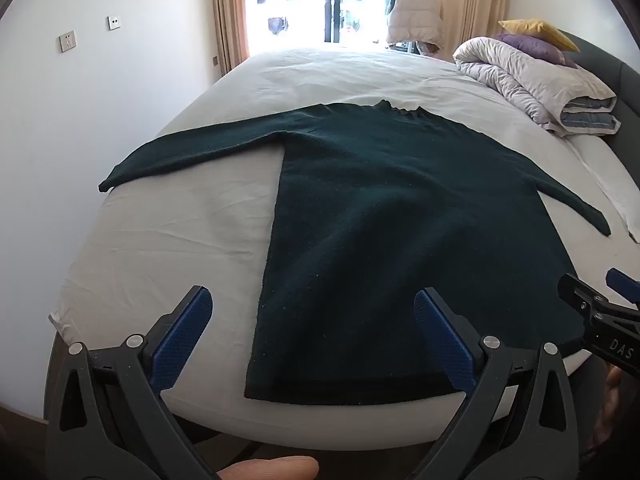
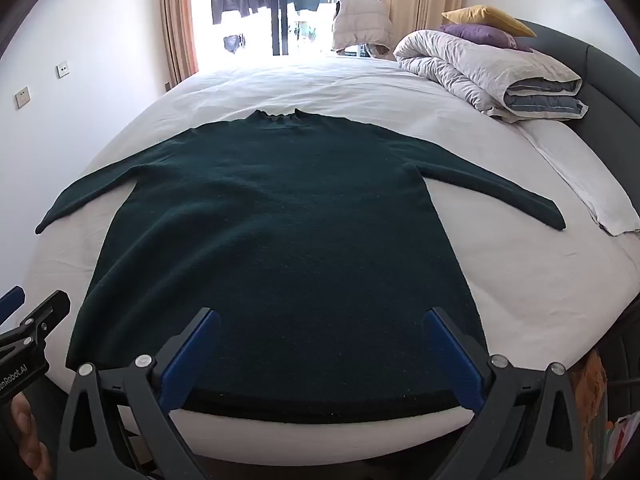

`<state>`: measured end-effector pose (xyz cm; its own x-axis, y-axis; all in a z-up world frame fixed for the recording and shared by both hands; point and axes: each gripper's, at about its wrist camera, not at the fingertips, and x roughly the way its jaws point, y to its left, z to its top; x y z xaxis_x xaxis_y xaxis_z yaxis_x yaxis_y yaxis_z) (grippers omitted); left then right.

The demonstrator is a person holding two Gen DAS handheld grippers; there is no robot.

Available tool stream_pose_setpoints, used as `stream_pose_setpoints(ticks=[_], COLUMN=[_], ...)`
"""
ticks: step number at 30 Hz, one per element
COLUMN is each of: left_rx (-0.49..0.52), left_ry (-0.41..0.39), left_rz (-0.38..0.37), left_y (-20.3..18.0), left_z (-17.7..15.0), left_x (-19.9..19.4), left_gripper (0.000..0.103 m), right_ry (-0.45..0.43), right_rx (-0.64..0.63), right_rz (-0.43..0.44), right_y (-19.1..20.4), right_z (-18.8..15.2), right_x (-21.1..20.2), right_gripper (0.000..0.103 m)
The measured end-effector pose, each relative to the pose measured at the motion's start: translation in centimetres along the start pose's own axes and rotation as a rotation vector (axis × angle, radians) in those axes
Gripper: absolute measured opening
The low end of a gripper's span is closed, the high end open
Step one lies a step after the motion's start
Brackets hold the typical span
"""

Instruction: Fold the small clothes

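A dark green long-sleeved sweater [image 1: 380, 240] lies flat on the white bed, collar away from me, both sleeves spread out, hem at the near edge. It also shows in the right wrist view [image 2: 288, 240]. My left gripper [image 1: 314, 304] is open and empty, hovering over the hem's left part. My right gripper [image 2: 322, 324] is open and empty over the middle of the hem. The right gripper's fingers show at the right edge of the left wrist view [image 1: 592, 312]; the left gripper shows at the left edge of the right wrist view [image 2: 32, 328].
The white bed sheet [image 1: 160, 240] surrounds the sweater. A rolled duvet [image 2: 492, 76] with purple and yellow pillows [image 2: 486, 26] lies at the far right by the dark headboard [image 2: 612, 76]. A folded white cloth [image 2: 592, 188] lies beyond the right sleeve. A window and a jacket-draped chair [image 2: 362, 24] stand behind.
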<state>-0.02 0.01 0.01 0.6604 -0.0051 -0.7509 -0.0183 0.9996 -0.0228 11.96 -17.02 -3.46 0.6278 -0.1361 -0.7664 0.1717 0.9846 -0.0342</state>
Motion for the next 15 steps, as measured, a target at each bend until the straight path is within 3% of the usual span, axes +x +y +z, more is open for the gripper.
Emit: stream_pose_setpoints(ticks=[15], left_rx=[0.016], left_ry=[-0.005], left_rz=[0.014], left_y=[-0.09], left_z=[-0.42], left_x=[0.29], left_gripper=[0.103], right_ry=[-0.006], right_rx=[-0.012], right_rz=[-0.011], right_y=[0.11], right_z=[-0.68], right_x=[0.72], right_gripper=[0.103])
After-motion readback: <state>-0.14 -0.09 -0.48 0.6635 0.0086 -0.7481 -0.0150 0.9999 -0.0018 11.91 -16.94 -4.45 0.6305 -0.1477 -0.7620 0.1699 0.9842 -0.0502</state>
